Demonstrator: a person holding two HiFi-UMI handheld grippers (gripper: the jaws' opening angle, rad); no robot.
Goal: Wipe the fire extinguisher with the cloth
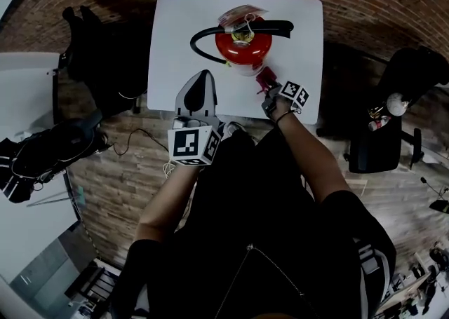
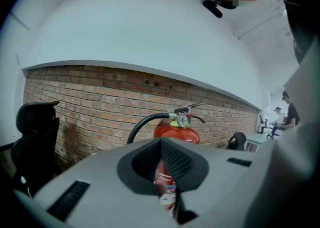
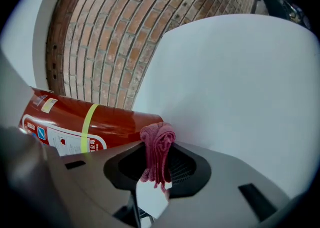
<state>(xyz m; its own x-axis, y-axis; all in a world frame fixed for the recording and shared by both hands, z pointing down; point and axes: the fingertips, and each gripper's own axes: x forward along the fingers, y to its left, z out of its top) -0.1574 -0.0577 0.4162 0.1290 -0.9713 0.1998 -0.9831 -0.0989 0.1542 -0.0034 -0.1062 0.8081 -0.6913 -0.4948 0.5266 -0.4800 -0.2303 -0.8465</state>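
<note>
Head view, fire extinguisher point(image 1: 242, 45): upright on the white table point(image 1: 175, 37), long axis vertical, valve on top, black hose point(image 1: 200, 41) looping leftward.
Head view, right claw point(image 1: 266, 90): low at the cylinder's near side.
Left gripper view, left claw point(image 2: 160, 142): tips together, gripping nothing; extinguisher upright beyond, apart.
Right gripper view, cloth point(image 3: 157, 149): bunched, pink-red, pinched in the right claw, pressed against the red cylinder near its base.

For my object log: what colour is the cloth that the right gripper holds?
Pinkish red, a dull raspberry tone. The cloth shows best in the right gripper view.
</note>
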